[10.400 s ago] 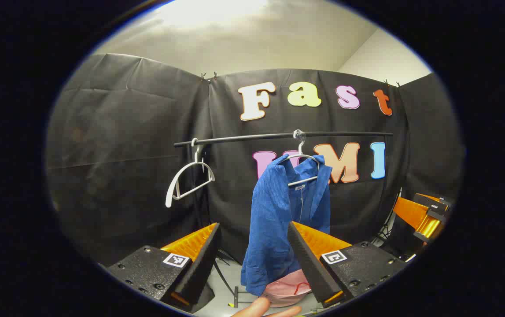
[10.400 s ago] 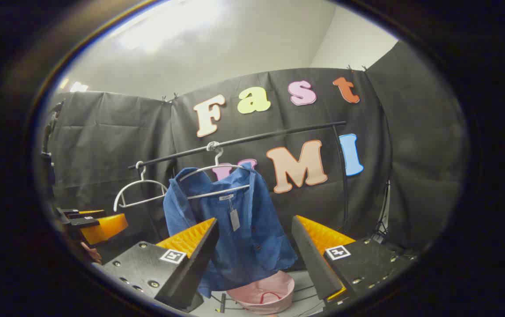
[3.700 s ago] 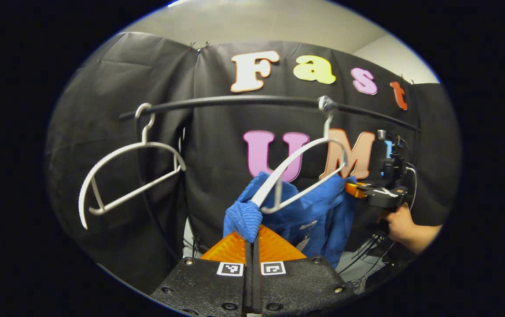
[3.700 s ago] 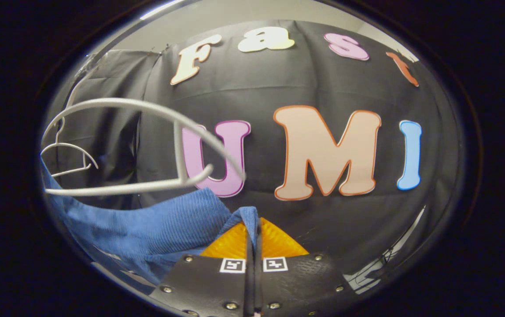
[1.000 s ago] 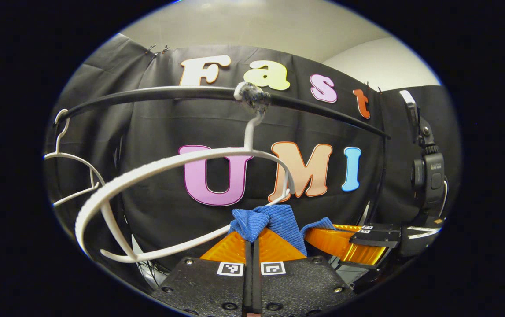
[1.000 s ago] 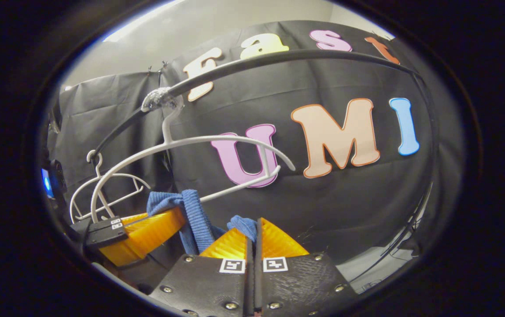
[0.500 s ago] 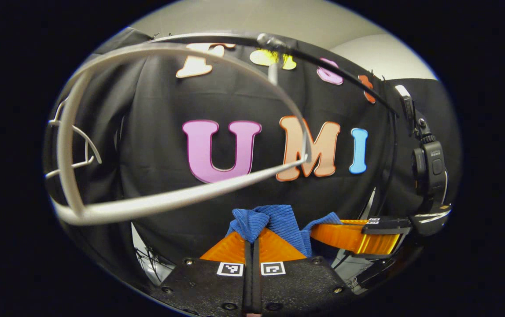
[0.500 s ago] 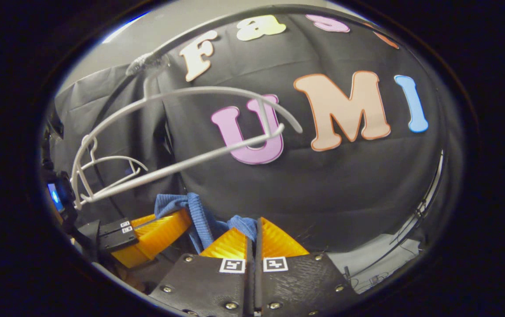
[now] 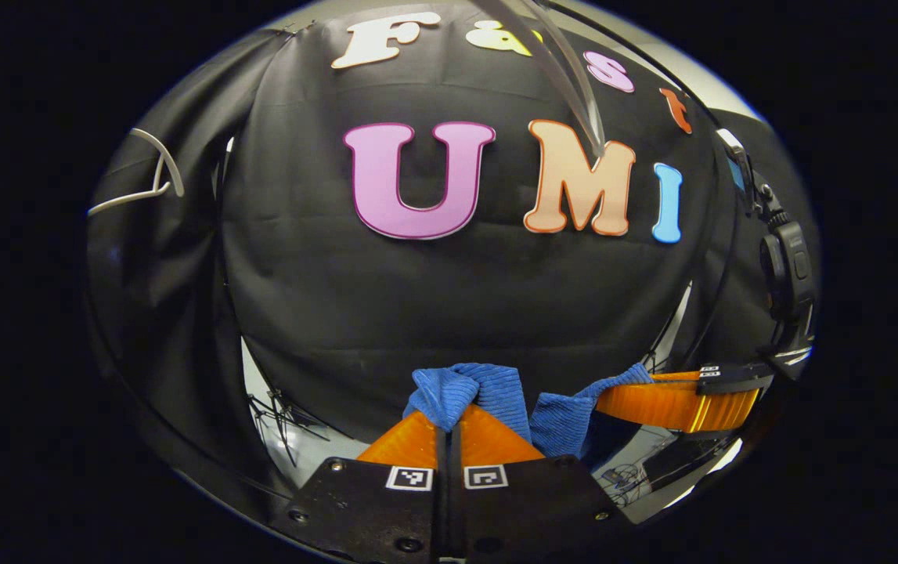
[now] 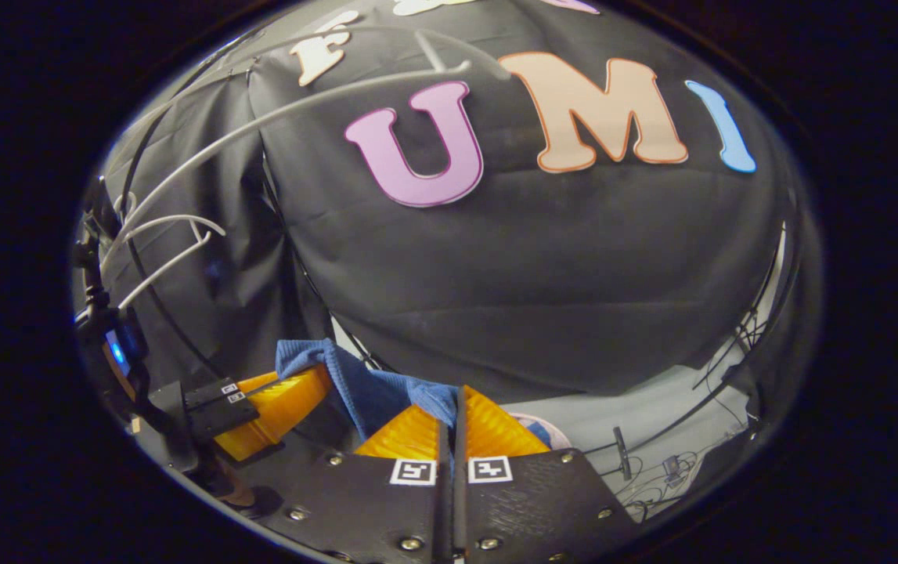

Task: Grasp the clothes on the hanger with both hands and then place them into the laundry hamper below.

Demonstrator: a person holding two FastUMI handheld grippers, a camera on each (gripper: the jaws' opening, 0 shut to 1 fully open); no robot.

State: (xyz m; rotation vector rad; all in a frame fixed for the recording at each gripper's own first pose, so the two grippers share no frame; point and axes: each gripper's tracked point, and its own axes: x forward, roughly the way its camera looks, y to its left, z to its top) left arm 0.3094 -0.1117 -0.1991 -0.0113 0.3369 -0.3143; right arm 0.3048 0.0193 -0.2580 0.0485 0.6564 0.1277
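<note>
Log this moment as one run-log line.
left gripper: shut on blue garment | right gripper: shut on blue garment | hanger: bare

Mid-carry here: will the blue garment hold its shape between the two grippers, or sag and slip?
Likely floppy: the blue garment bunches above the left gripper and droops toward the right gripper. Its ribbed weave probably resists slipping. It seems light, since small pinches carry it.

Shirt off the hanger, both grippers lower

The blue shirt (image 9: 488, 392), which hung on the white hanger (image 10: 276, 117) at the start, has since been pinched by the left gripper (image 9: 449, 419) and right gripper (image 10: 452, 419) and pulled free. In the last second both have dropped: the bare hanger has slid up to the top edge of each view, and floor (image 10: 652, 423) now shows below the cloth.
</note>
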